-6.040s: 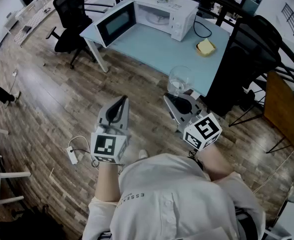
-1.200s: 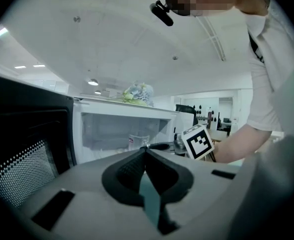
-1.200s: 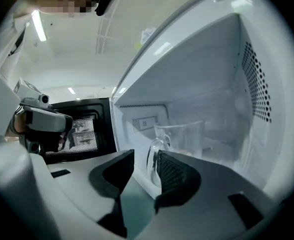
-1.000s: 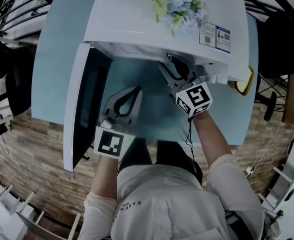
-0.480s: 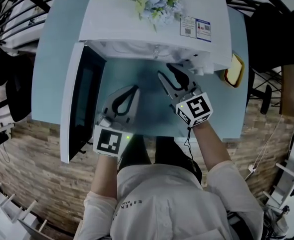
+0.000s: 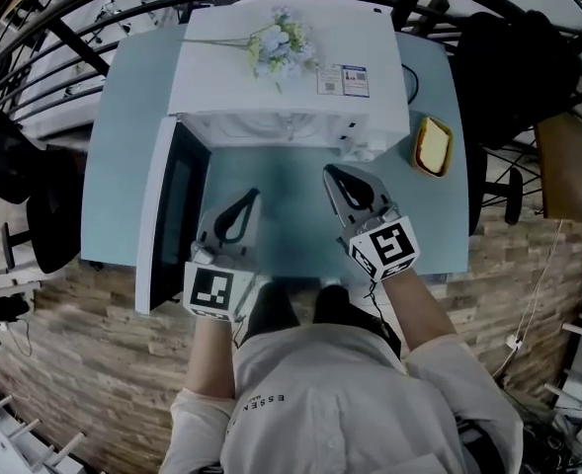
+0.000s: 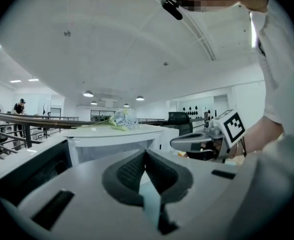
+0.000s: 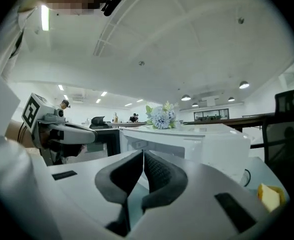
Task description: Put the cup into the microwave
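The white microwave (image 6: 291, 57) stands on the pale blue table (image 6: 123, 146) with its door (image 6: 172, 215) swung open to the left. No cup shows in any view, and the oven's inside is hidden under its top. My right gripper (image 6: 332, 174) hangs in front of the opening, its jaws closing tip to tip with nothing between them. My left gripper (image 6: 249, 197) is shut and empty beside the door. In the right gripper view the tips (image 8: 143, 154) meet before the microwave (image 8: 201, 144). The left gripper view shows its tips (image 7: 145, 153) together.
A bunch of pale flowers (image 6: 276, 39) lies on the microwave's top. A yellow dish (image 6: 432, 146) sits on the table to the microwave's right. Black office chairs (image 6: 513, 57) and railings ring the table. A wooden floor lies below.
Both grippers have drawn back from the microwave's mouth toward the person. The right gripper's jaws, spread a second ago, have come together. The glass cup it carried earlier is out of it.
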